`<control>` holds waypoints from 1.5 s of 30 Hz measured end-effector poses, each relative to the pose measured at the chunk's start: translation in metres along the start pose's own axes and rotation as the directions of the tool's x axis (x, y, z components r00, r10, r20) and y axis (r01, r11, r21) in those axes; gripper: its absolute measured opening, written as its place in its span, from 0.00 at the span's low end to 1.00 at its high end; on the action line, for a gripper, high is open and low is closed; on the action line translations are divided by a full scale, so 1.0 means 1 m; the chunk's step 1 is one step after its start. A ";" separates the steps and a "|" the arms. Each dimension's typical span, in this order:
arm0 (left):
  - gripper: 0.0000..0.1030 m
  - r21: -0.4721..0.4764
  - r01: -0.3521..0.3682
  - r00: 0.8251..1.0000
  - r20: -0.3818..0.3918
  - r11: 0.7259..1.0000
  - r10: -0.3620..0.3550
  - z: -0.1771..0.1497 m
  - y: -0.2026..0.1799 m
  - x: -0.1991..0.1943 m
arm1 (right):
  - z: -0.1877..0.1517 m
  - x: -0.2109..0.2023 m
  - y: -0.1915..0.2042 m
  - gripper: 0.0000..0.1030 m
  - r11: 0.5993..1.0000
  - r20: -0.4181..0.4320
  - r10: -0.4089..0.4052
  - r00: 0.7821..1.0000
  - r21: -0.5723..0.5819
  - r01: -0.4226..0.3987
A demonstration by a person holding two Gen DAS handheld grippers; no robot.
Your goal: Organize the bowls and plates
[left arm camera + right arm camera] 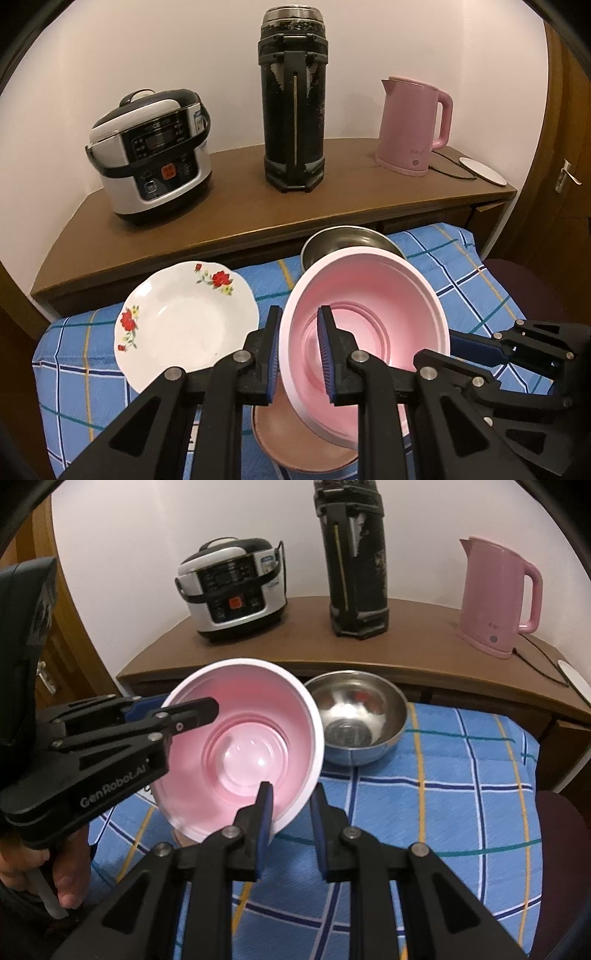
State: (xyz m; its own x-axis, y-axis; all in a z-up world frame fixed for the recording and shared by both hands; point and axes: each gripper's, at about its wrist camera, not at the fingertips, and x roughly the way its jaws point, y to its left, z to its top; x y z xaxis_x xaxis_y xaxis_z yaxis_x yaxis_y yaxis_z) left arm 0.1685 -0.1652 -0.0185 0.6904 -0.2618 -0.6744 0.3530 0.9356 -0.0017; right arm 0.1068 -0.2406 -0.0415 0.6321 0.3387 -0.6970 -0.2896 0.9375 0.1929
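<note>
Pink bowl (369, 317) hangs tilted in the air, held from two sides. Left tongs (300, 354) pinch its near rim, one pad outside the wall and one pad inside. Right tongs (290, 829) pinch the rim on the other side the same way. Both are squeezed shut on the bowl, which is lifted off the blue checked cloth (461, 812).

Under the pink bowl lies a brown plate (306, 443), flat on the cloth. I think the bowl hangs just clear of it, but the tongs hide that spot.

Just left of the bowl sits a white plate (184, 321) with red flowers. It touches nothing I can see. Behind the pink bowl sits a steel bowl (356, 716), near it, close to the back edge of the cloth.

On the right side the cloth is bare and wide. That is the biggest open spot.

Behind the cloth runs a brown shelf (236, 218), a bit higher. On it stand a rice cooker (151, 155), a tall black flask (293, 99) and a pink kettle (413, 123), well apart from each other. A small white disc (482, 170) lies beside the kettle with a black cord.

A hand (70, 878) grips the left tongs low down.
</note>
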 end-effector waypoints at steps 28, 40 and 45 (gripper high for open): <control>0.21 -0.022 0.056 0.998 -0.030 0.998 -0.057 0.035 -0.016 0.046 | 0.049 -0.006 -0.039 0.20 0.994 0.054 -0.112 0.992 -0.014 0.113; 0.21 -0.028 0.067 0.997 -0.043 0.997 -0.069 0.052 -0.017 0.074 | 0.072 0.015 -0.059 0.20 0.991 0.037 -0.135 0.990 0.001 0.135; 0.21 -0.041 0.063 0.997 -0.052 0.997 -0.065 0.061 -0.015 0.088 | 0.078 0.028 -0.068 0.20 0.991 0.016 -0.135 0.991 0.013 0.135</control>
State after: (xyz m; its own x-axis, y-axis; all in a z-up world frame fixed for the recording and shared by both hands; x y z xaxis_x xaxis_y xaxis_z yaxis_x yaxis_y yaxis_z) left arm 0.2620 -0.2168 -0.0327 0.6321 -0.3095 -0.7104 0.3698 0.9261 -0.0745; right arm 0.2006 -0.2887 -0.0202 0.6769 0.2102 -0.7054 -0.1926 0.9755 0.1059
